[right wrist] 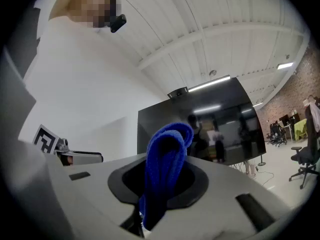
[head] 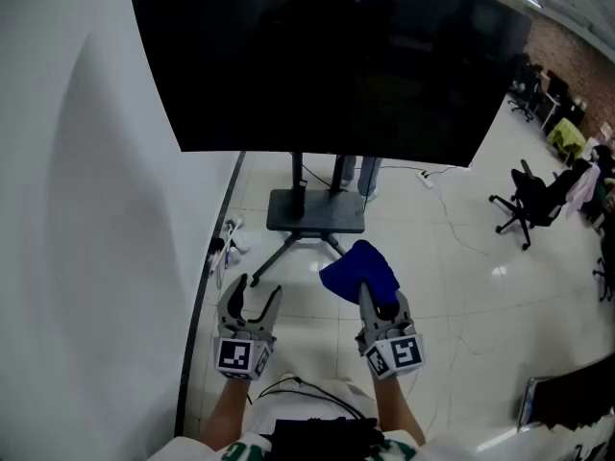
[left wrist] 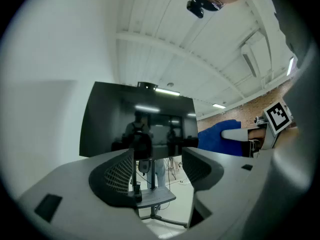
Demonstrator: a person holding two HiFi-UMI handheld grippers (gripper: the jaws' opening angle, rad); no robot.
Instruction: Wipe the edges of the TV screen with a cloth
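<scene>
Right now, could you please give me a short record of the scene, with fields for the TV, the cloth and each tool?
TV screen: dark, showing reflections, mounted on a floor stand beside the white wall
Cloth: blue, bunched, sticking out past the jaws of the right tool
Right tool: shut on the cloth, held low in front of the screen
Left tool: jaws apart, nothing between them
Contact with screen: none; both tools are short of it
Wiping: not yet begun
Surroundings: office chair on the floor at right

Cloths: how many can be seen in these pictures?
1: a blue cloth, clamped in the right gripper, clear of the TV screen. No other shows.
</scene>
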